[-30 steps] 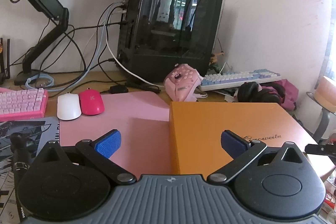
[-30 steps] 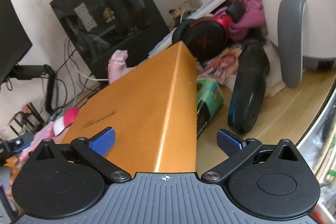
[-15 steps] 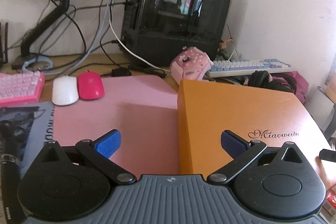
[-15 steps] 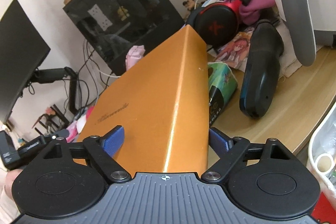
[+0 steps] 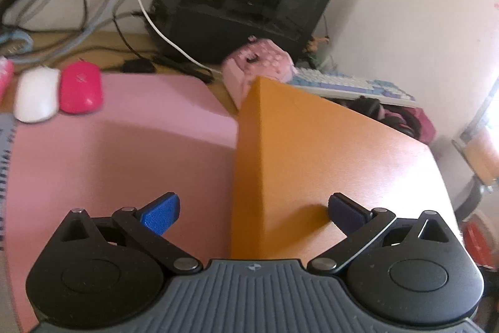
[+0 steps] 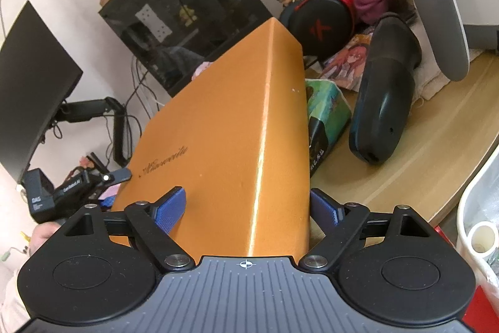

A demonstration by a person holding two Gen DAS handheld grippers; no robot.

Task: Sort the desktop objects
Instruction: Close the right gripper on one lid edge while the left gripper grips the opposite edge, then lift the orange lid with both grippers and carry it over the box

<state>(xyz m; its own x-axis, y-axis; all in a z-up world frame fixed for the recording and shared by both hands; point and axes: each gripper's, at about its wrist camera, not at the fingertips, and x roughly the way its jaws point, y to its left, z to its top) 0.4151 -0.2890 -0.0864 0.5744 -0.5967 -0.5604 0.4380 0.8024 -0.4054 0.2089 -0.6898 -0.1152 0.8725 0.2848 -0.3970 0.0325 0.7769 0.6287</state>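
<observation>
Right gripper [image 6: 248, 208]: jaws set around the near right corner of the orange box [image 6: 224, 127]. The left blue pad lies on the box's lid; the right pad sits against the box's right side wall. Both pads appear to touch the box, so it reads as clamped at a fairly wide setting. The box runs away from this gripper toward the black computer case [image 6: 184, 17], with script lettering on the lid to the left of the gripper's centre line.

Left gripper [image 5: 252, 209]: jaws spread wide, nothing gripped. The box's [image 5: 312, 145] near left vertical edge stands between the two pads. The left pad hangs over the pink desk mat [image 5: 124, 145] clear of the box's side; the right pad hovers above the lid, casting a shadow on it, and contact cannot be confirmed.

Surroundings, right wrist view: a green tissue pack [image 6: 326, 111] lies just beside the box's right wall; a dark handheld device [image 6: 383, 92] lies beyond it on the wooden desk [image 6: 436, 152]; a red and black headset [image 6: 324, 21] rests past the box's far corner. A monitor [image 6: 34, 89] on an arm stands at left.

Surroundings, left wrist view: a white mouse [image 5: 37, 94] and a magenta mouse [image 5: 81, 86] sit side by side at the mat's far left. A pink keypad [image 5: 259, 66] stands just behind the box's far corner, with a pale keyboard [image 5: 349, 83] to its right.
</observation>
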